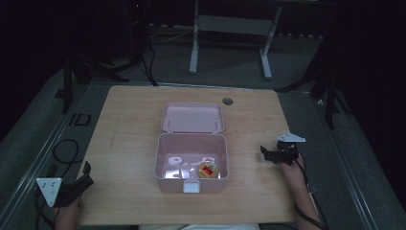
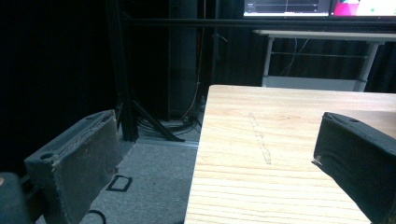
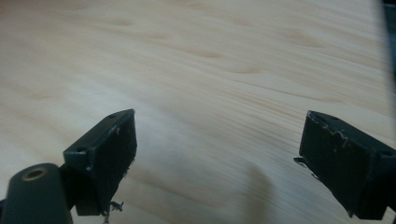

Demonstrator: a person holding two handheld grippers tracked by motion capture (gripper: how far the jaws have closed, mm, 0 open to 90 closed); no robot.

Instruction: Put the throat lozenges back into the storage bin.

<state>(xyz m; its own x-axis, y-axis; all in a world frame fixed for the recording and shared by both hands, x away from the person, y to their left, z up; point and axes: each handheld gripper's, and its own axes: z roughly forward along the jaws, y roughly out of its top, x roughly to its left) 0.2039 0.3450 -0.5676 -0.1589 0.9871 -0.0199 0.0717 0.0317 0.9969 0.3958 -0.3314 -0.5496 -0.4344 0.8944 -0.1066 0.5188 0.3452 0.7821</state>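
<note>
Both grippers, left gripper (image 1: pixel 82 178) at lower left and right gripper (image 1: pixel 269 153) at centre right, gaped wide and empty, so a careless reach might have knocked the open pink box (image 1: pixel 191 163) at centre frame.

a pale pink plastic lidded box (image 1: pixel 191 165) sits open mid-table, holding what may be a small yellow-and-red cup (image 1: pixel 208 169).

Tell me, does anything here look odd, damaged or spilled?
Nothing is spilled. The pink box sits square on the table, lid open, with a small orange item inside. The one blemish is a faint scratch on the tabletop, in the left gripper view. Both grippers are open, holding nothing.
</note>
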